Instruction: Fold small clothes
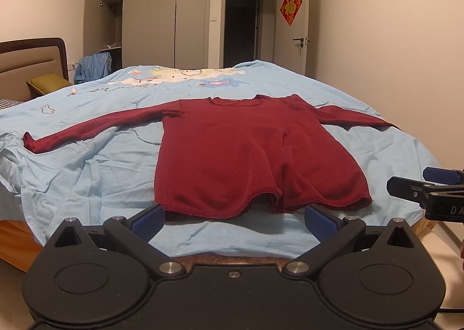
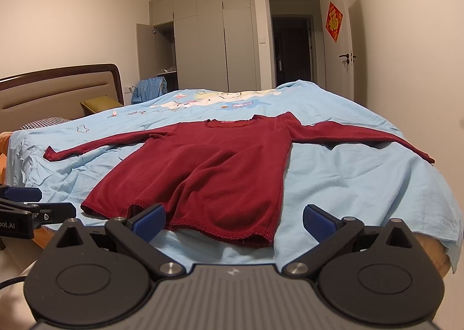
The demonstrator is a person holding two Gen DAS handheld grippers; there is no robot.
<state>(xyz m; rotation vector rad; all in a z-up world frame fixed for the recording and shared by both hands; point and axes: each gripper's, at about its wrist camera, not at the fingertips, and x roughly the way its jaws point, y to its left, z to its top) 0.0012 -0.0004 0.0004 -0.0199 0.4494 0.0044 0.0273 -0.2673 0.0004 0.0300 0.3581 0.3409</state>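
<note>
A small dark red long-sleeved top point(image 1: 232, 150) lies flat on the bed's light blue sheet point(image 1: 87, 162), neck toward the far side, hem at the near edge, both sleeves spread out to left and right. The hem is rippled, with a raised fold in the middle, and the body carries a few soft ridges.

The left claw point(image 1: 233, 221) hovers just short of the hem, its blue pads wide apart and holding nothing. The right claw point(image 2: 233, 221) sits the same way near the hem's right corner, spread wide and empty; each claw shows at the edge of the other's view.

Folding looks not yet begun: this seems the approach before the first grip. The next move probably calls for each claw to close on a sleeve or a side of the top and carry it across the body, pinching only the top and not the sheet beneath.

Beyond the bed stand a headboard point(image 2: 58, 89), grey wardrobes point(image 2: 208, 37) and an open doorway point(image 2: 293, 49).
</note>
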